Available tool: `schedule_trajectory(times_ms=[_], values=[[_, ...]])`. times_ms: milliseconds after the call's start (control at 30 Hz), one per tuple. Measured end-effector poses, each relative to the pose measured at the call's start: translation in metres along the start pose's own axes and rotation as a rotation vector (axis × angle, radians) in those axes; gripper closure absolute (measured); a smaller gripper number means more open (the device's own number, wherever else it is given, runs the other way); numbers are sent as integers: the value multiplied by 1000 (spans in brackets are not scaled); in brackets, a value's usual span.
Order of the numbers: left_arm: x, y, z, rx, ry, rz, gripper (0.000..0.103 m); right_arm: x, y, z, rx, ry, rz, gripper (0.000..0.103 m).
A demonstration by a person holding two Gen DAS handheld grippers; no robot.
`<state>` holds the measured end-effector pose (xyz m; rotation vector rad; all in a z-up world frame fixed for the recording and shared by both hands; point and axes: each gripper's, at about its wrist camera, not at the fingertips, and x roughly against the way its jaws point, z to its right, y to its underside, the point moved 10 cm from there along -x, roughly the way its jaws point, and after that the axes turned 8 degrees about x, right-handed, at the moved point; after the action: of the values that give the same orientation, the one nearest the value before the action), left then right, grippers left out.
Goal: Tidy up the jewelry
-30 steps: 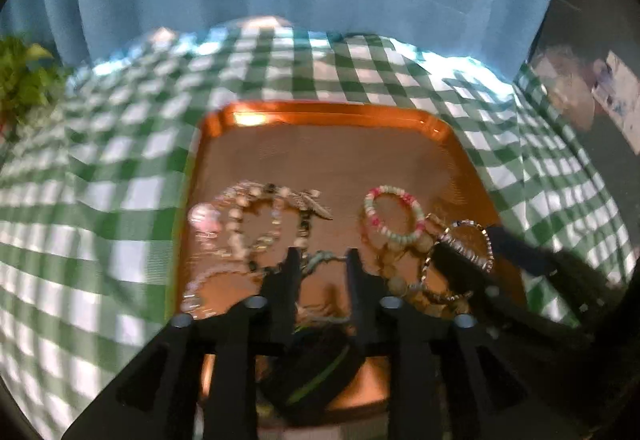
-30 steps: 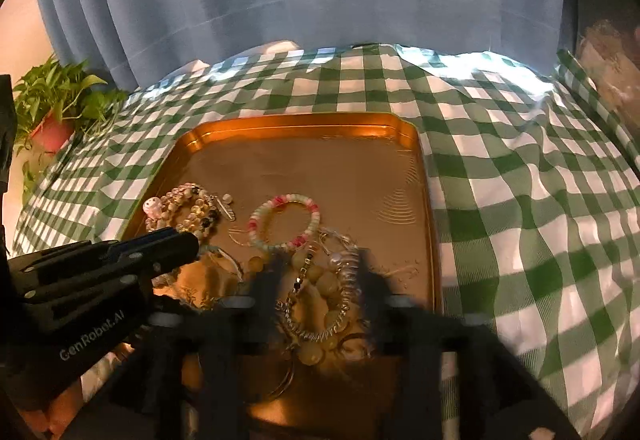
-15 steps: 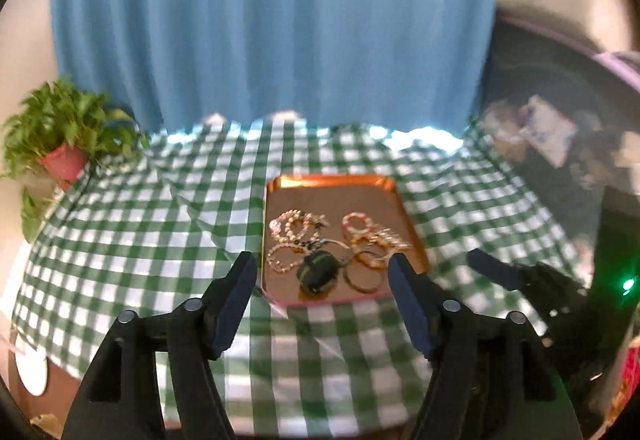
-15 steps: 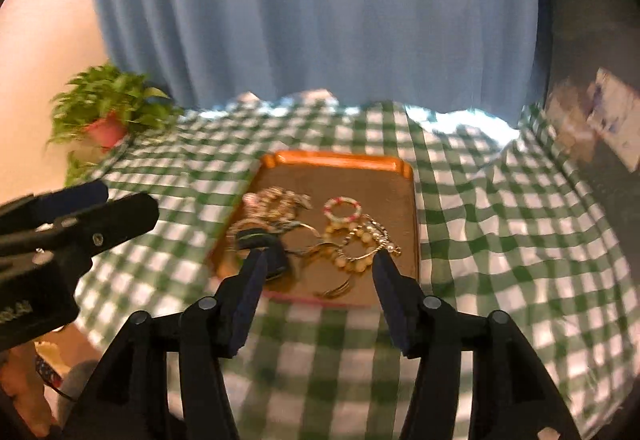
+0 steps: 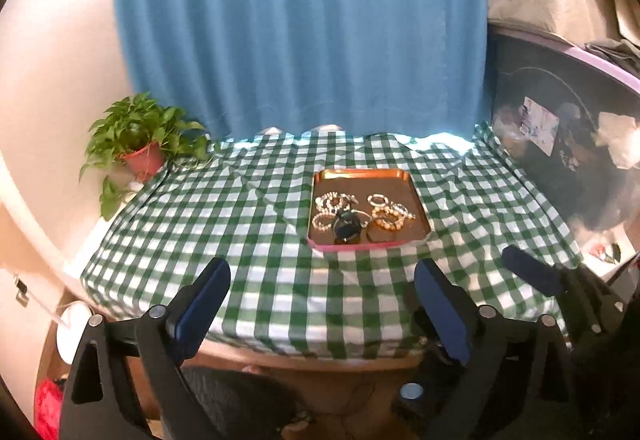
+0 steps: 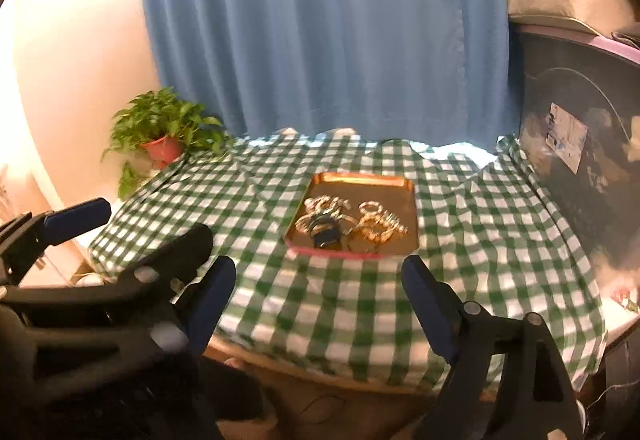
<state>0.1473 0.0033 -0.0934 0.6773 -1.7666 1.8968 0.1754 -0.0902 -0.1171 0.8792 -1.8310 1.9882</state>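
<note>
A copper tray [image 5: 360,174] sits on the green checked tablecloth [image 5: 248,224], right of centre; it also shows in the right wrist view [image 6: 394,191]. In it lie several beaded bracelets [image 5: 390,215] and chains [image 5: 330,201], with a dark wristband [image 5: 346,228] at the front; the same pile [image 6: 376,226] shows in the right wrist view. My left gripper [image 5: 322,284] is open and empty, held back off the table's near edge. My right gripper [image 6: 318,282] is open and empty too, beside it. The left gripper's fingers [image 6: 76,217] show at the left of the right wrist view.
A potted plant [image 5: 140,143] stands at the table's far left corner. A blue curtain [image 5: 300,27] hangs behind the table. A dark bin with clutter [image 5: 568,143] stands at the right. The table's near edge [image 5: 304,356] lies just under the grippers.
Both grippers pulled back from right over the tray to beyond the table's near edge. Their jaws went from close together to wide open. The jewelry stays in the tray.
</note>
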Motion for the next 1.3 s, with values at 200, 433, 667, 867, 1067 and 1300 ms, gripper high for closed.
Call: schedule_trajectory(times_ms=[200,433,667,867,1067,1300], values=[[31,16,-3,-18,-52,-17,7,29,20,-13,-60,-52,-21,20],[38,24,-2,-22,-46,-40,7,42,29,-16,-68,-37,-43,20],[31,27,-1,-36,-48,-67,7,38,36,-14,-93,-41,-69,20],[28,29,0,-34,-45,-79,7,36,37,-14,-90,-32,-76,20],[18,34,5,-35,-37,-111,7,31,43,-11,-98,-31,-113,20],[18,34,4,-33,-39,-111,7,29,45,-10,-99,-29,-117,20]])
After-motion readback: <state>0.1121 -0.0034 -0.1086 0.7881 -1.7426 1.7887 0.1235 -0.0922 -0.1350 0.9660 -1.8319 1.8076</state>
